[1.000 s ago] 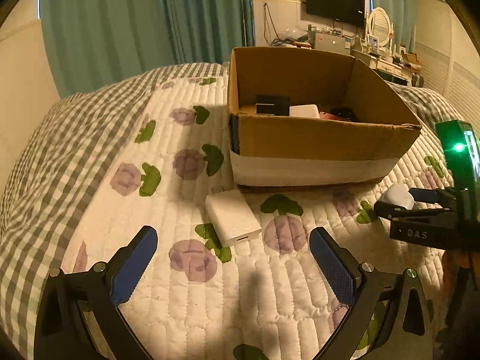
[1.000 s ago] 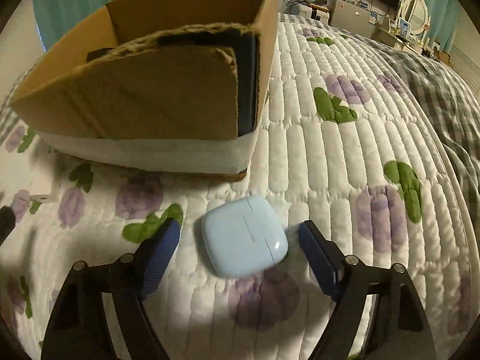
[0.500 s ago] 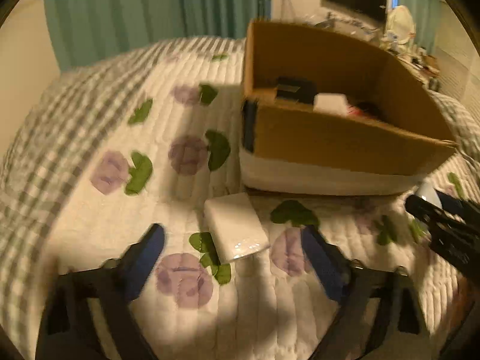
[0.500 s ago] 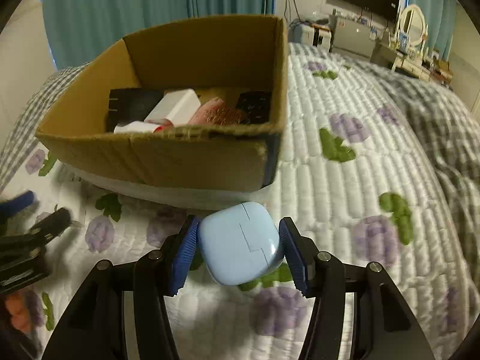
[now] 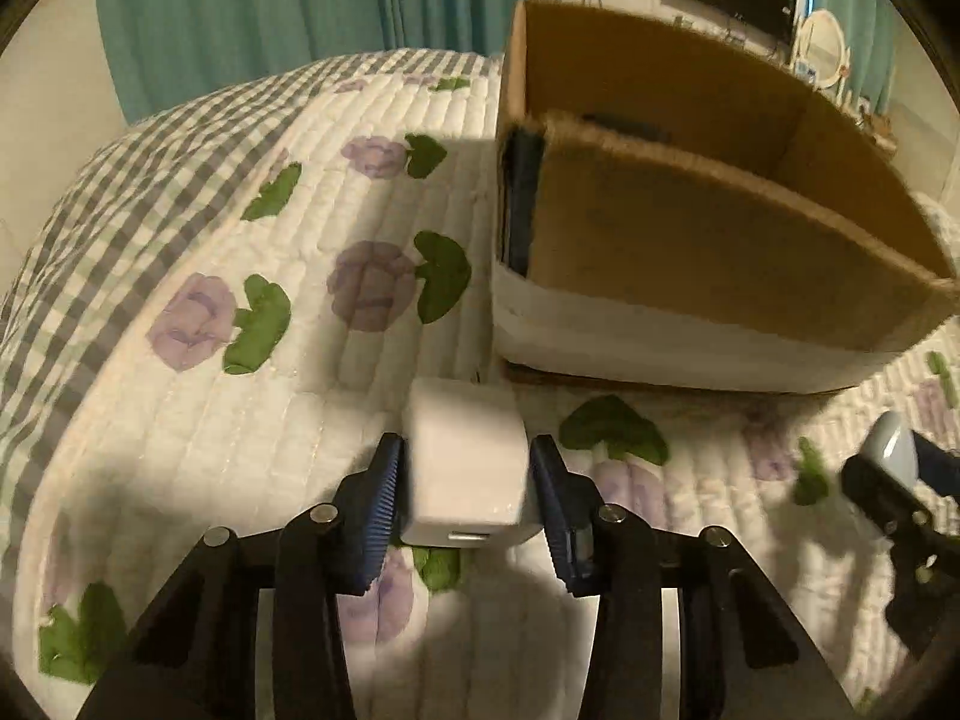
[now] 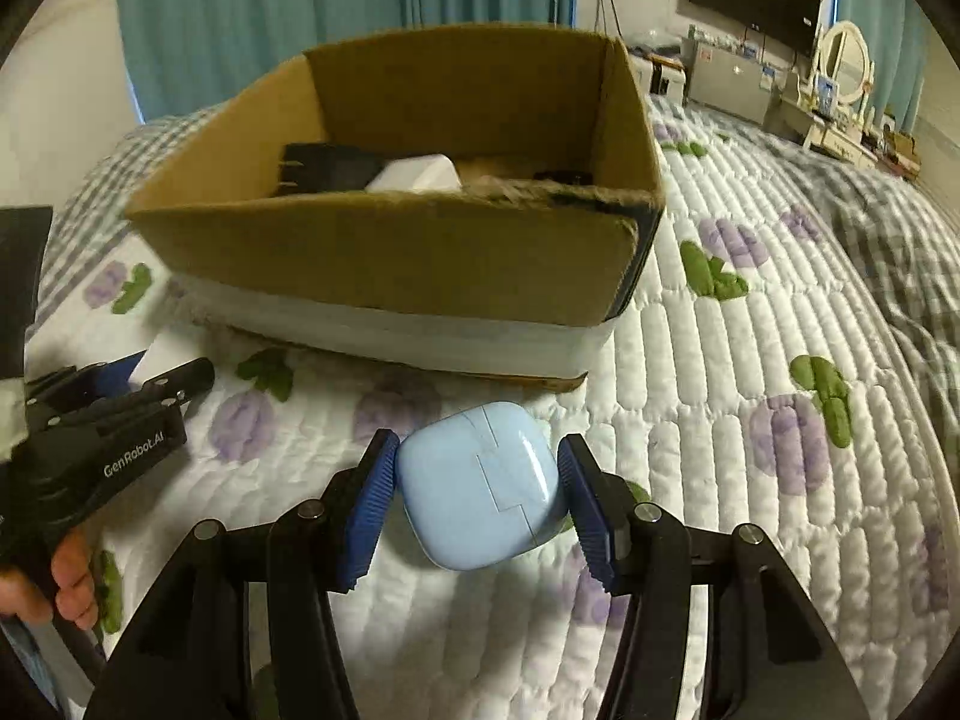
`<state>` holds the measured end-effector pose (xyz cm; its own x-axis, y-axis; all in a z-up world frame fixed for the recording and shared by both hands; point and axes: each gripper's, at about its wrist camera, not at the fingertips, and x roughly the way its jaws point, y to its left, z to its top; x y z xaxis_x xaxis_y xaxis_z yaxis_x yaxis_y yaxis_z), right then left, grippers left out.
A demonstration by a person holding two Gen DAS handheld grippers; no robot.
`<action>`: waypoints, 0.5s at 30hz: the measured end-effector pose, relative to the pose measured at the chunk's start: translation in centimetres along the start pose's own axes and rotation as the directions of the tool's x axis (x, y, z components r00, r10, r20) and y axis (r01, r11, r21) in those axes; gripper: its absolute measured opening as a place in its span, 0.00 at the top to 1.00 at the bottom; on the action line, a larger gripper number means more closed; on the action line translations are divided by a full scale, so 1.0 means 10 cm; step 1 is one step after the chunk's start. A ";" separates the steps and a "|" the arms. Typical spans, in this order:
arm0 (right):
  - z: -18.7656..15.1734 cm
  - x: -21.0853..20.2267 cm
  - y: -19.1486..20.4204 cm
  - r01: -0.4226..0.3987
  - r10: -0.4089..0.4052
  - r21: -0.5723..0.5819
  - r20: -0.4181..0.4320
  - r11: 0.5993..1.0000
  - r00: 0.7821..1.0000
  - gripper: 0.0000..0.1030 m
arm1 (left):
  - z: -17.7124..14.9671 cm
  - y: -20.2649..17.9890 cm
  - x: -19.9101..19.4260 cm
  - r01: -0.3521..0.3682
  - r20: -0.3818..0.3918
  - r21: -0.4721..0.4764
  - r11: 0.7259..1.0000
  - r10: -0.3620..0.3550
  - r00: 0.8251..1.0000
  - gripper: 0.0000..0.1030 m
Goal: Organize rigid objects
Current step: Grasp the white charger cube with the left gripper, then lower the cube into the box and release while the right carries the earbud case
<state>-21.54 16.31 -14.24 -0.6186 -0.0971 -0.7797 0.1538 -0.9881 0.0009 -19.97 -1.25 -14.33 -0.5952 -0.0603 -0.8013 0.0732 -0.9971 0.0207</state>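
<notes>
Two claws, two catches beside the box

The left claw (image 5: pixel 468 495) is closing around a white charger (image 5: pixel 465 468); the right claw (image 6: pixel 477 498) clamps a blue case (image 6: pixel 480 483). Both sit before the box (image 6: pixel 420 252), open quilt (image 6: pixel 750 480) rightward.

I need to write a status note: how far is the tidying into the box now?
Done: several items already lie in the cardboard box. In hand: the right gripper holds a light blue case; the left gripper's jaws are closing around a white charger block. Left: both must go into the box.
</notes>
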 end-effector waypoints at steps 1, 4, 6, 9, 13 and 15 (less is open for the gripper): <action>-0.01 -0.06 0.02 -0.010 0.010 -0.009 0.010 1.000 1.000 0.47 | 0.00 0.00 -0.08 0.004 0.013 0.004 1.000 -0.004 1.000 0.59; -0.01 -0.17 0.06 -0.015 0.016 -0.025 0.033 1.000 0.999 0.47 | -0.02 -0.02 -0.34 0.041 0.050 0.011 0.999 -0.041 0.998 0.65; -0.01 -0.21 0.06 -0.018 0.019 -0.023 0.034 1.000 0.999 0.47 | -0.02 -0.03 -0.48 0.074 0.052 0.019 0.997 -0.075 0.996 0.78; -0.02 -0.28 0.06 -0.015 0.015 -0.020 0.039 1.000 0.999 0.47 | -0.07 -0.04 -0.64 0.121 0.059 0.040 0.992 -0.123 0.991 0.78; -0.05 -0.36 0.07 -0.002 0.003 -0.019 0.047 1.000 0.999 0.47 | -0.12 -0.07 -0.64 0.149 0.040 0.037 0.988 -0.150 0.988 0.78; -0.08 -0.40 0.06 0.000 0.000 -0.013 0.049 1.000 0.999 0.47 | -0.15 -0.08 -0.68 0.161 0.040 0.037 0.986 -0.162 0.986 0.78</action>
<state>-18.39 16.22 -11.60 -0.6558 -0.1029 -0.7479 0.1633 -0.9866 -0.0074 -14.74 0.05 -9.78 -0.6306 0.1004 -0.7696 -0.0534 -0.9949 -0.0861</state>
